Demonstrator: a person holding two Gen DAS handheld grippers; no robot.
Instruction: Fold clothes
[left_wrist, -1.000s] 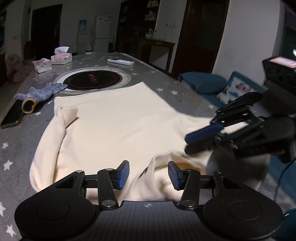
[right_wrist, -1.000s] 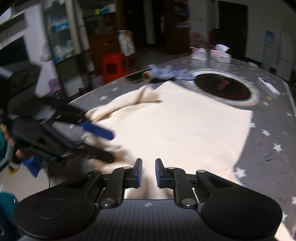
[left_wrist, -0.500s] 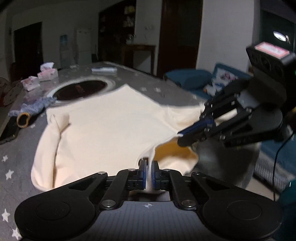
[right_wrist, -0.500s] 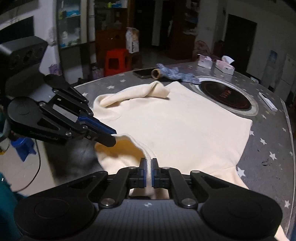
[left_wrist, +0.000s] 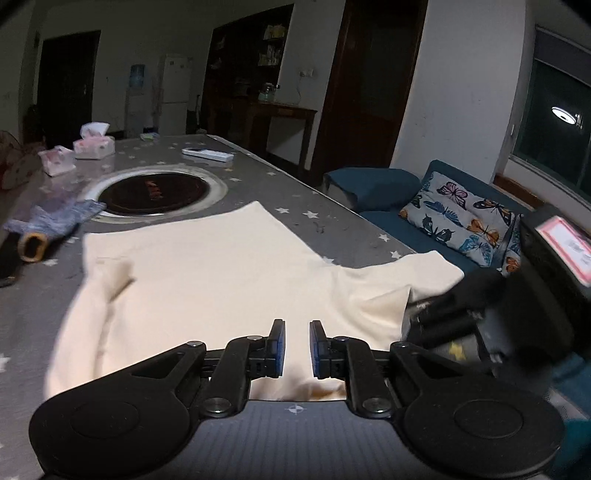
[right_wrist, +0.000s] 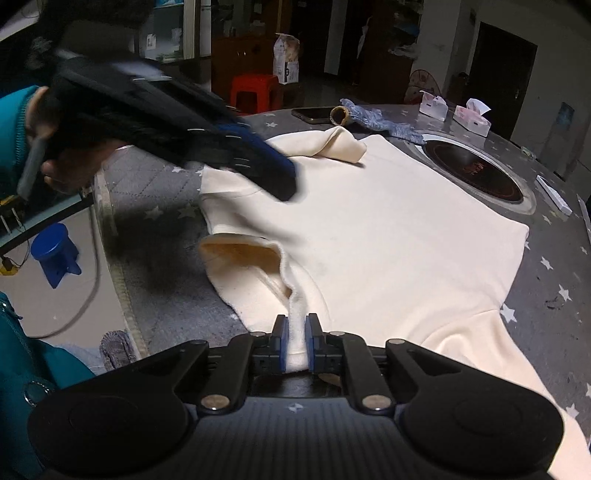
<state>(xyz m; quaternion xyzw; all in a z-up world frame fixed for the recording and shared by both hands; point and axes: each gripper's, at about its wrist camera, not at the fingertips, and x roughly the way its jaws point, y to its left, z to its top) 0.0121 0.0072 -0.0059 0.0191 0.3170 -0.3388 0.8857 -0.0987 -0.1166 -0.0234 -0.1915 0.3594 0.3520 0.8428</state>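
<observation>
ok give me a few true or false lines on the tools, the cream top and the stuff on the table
1. The right tool has a ridge of the cream top between its pads. True.
2. The left tool is clamped on the cloth. False: its pads stand apart with nothing between them, over the top.
3. A blue knit glove lies on the table beside the round black cooktop. True.
4. The cream top is already folded into a small square. False: it lies spread out, one sleeve bunched.
5. Two tissue boxes stand at the far end of the table. True.
</observation>
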